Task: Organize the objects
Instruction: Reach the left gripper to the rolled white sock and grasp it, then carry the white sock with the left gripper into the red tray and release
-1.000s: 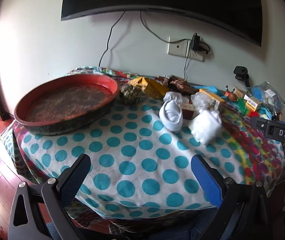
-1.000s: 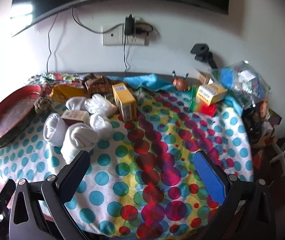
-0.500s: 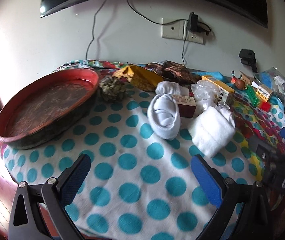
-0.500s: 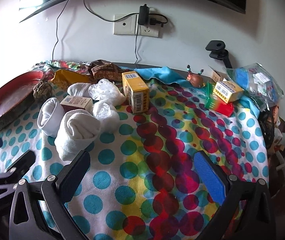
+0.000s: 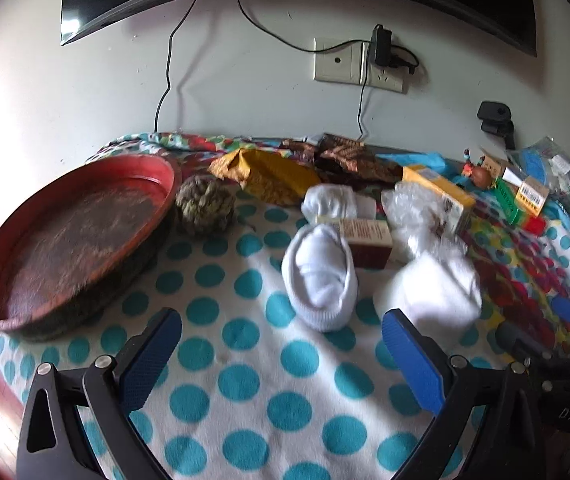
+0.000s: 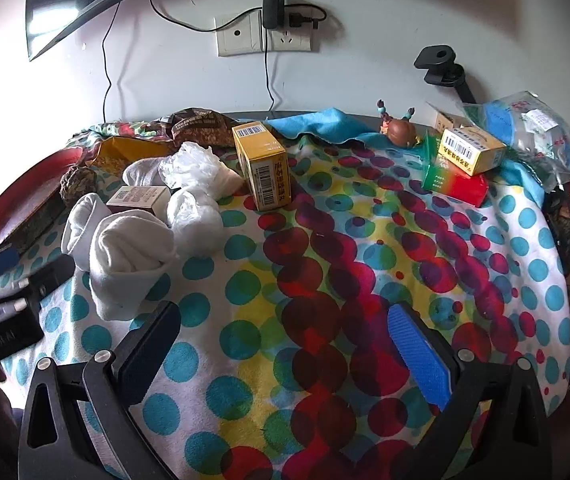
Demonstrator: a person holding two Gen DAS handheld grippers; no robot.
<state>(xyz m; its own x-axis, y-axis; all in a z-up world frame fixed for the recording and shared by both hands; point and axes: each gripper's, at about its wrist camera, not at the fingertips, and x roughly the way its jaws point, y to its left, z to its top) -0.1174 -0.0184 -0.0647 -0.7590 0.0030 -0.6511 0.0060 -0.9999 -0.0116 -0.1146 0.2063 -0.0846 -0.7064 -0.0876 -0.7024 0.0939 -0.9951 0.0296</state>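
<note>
Matt cloth tablecloth (image 5: 245,360) (dotted); soft knit socks (image 5: 321,280); scuffed tray (image 5: 65,232).

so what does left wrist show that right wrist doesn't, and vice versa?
Left wrist only: the whole inside of the round red tray, bare, and the open left claw.

Right wrist only: the open right claw, the red-and-yellow dotted stretch of the tablecloth and the brown crab-like toy seen clearly.

Both: rolled white socks, the upright yellow box, the green knotted ball, the wall socket.
</note>
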